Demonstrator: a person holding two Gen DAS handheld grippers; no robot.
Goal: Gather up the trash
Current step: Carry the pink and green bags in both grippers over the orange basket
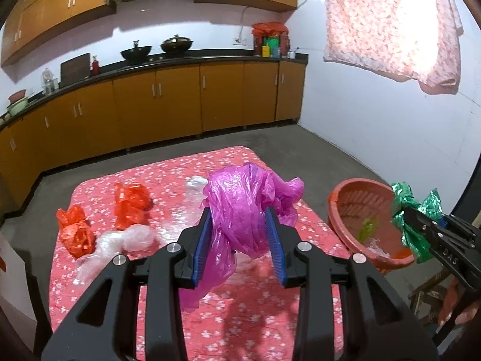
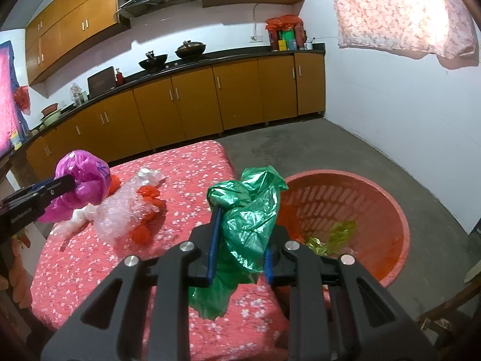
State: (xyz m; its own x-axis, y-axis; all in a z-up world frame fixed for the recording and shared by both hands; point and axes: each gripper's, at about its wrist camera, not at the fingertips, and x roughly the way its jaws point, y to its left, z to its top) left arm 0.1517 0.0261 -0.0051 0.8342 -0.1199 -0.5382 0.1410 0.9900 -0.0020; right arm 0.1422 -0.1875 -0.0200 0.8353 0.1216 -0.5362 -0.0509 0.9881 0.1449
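Kitchen table [image 1: 228, 325] under a red flowered cloth.
Left gripper [image 1: 240, 234] clamps a purple bag [image 1: 240, 198]; right gripper [image 2: 240, 234] clamps a green bag [image 2: 249, 210] near the red basket [image 2: 390, 210].

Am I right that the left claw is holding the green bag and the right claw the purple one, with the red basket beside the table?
Not quite: the bags are swapped. The left wrist view shows the left claw shut on the purple bag; the right wrist view shows the right claw holding the green bag. The red basket does sit beside the table.

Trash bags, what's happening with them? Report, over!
Left gripper shut on purple bag. Right gripper shut on green bag, near red basket. Orange and clear bags remain on table. Path clear.
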